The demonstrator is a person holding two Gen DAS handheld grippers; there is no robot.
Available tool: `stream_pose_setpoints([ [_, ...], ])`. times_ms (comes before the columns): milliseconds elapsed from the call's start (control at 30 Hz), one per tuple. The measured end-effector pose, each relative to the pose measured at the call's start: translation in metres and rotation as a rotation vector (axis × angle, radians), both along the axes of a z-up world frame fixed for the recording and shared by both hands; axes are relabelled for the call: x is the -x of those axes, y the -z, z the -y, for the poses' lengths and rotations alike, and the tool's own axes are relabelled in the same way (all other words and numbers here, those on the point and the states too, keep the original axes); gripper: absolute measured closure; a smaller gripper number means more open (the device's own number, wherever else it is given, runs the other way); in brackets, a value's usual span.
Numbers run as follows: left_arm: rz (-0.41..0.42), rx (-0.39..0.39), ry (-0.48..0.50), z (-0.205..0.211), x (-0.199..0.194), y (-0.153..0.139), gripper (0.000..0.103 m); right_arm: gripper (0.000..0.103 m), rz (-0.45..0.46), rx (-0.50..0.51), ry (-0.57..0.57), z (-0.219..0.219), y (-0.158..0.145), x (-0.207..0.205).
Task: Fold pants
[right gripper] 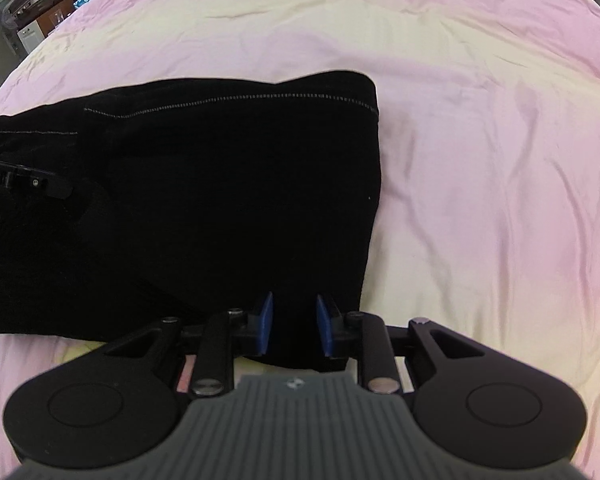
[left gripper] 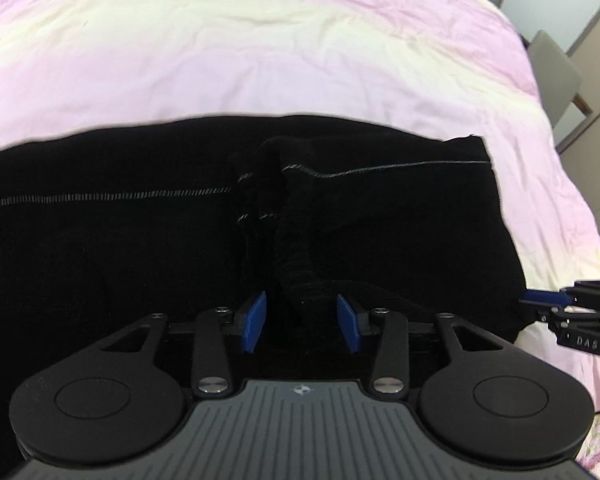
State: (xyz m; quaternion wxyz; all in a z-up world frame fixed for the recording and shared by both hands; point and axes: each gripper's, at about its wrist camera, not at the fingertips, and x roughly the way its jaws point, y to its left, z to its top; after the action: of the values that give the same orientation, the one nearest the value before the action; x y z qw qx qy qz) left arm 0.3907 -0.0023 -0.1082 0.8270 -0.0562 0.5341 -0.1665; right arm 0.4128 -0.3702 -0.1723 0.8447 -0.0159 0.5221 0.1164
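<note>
Now we are holding the left hand-held gripper (left gripper: 303, 322) low in the frame over the black pants (left gripper: 140, 232), its blue pads (left gripper: 255, 322) standing apart around a raised ridge of fabric; whether they are pinching it, we cannot tell. Our right hand-held gripper (right gripper: 294, 328) is sitting at the pants' (right gripper: 220, 184) lower right corner, jaws part open with cloth between them. The pants are lying folded across the pink bedsheet (right gripper: 480, 160).
</note>
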Motion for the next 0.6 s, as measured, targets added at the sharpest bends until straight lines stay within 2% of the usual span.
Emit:
stream_pose_setpoints([
  [100, -0.039, -0.028, -0.013, 0.004, -0.001, 0.019, 0.051, 0.084, -0.007, 0.009, -0.015, 0.000, 0.014, 0.002],
  [167, -0.031, -0.044, -0.006, 0.006, 0.000, 0.019, 0.051, 0.084, -0.006, 0.020, -0.018, -0.001, 0.015, 0.001],
  [233, -0.041, -0.025, -0.019, 0.002, 0.000, 0.014, 0.051, 0.084, -0.011, 0.026, -0.013, -0.004, 0.014, 0.001],
  [367, -0.030, 0.020, -0.017, -0.015, 0.010, -0.006, 0.049, 0.082, -0.036, 0.052, -0.002, -0.010, 0.002, -0.004],
  [500, 0.015, -0.056, 0.058, -0.037, 0.032, -0.034, 0.048, 0.080, -0.008, 0.093, -0.062, -0.025, -0.020, -0.008],
  [600, 0.039, -0.114, 0.063, -0.068, 0.045, -0.054, 0.044, 0.080, 0.010, 0.110, -0.117, -0.043, -0.038, -0.006],
])
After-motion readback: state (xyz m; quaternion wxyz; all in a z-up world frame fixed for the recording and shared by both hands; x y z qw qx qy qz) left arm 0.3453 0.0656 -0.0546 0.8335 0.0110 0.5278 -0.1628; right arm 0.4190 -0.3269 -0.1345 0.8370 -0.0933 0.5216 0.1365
